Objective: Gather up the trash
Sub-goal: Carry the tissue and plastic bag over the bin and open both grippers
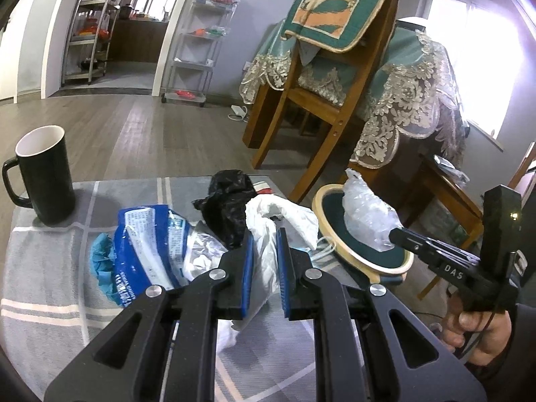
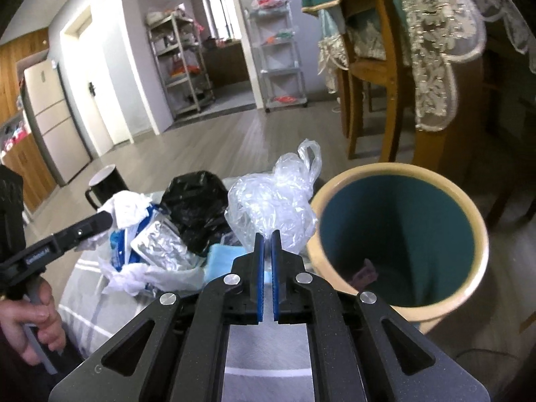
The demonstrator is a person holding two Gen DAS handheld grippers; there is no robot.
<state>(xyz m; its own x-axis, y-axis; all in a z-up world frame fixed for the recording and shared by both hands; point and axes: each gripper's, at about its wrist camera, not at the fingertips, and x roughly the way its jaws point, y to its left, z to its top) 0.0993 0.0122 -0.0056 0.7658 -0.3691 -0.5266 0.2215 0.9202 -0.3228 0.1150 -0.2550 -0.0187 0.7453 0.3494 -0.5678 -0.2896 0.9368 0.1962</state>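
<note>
While the left hand-held gripper (image 1: 263,261) pinches a white plastic bag (image 1: 281,221) and the right hand-held gripper (image 2: 267,258) clamps a clear plastic bag (image 2: 271,204), black bag (image 1: 231,204), blue wrapper (image 1: 144,251) and mug (image 1: 43,174) crowd left of the bin (image 2: 398,241).

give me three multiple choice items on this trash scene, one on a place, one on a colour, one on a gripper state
1. Where does the black mug stand?
A. inside the bin
B. on the grey cloth, apart from the trash pile
C. on the chair seat

2. What colour is the inside of the bin?
A. red
B. white
C. dark green

3. What does the left gripper hold?
A. a white plastic bag
B. the mug
C. nothing, jaws wide open

Answers:
1. B, it stands alone at the cloth's far left corner.
2. C, green lining shows inside the cream rim.
3. A, white plastic is pinched between its blue pads.
</note>
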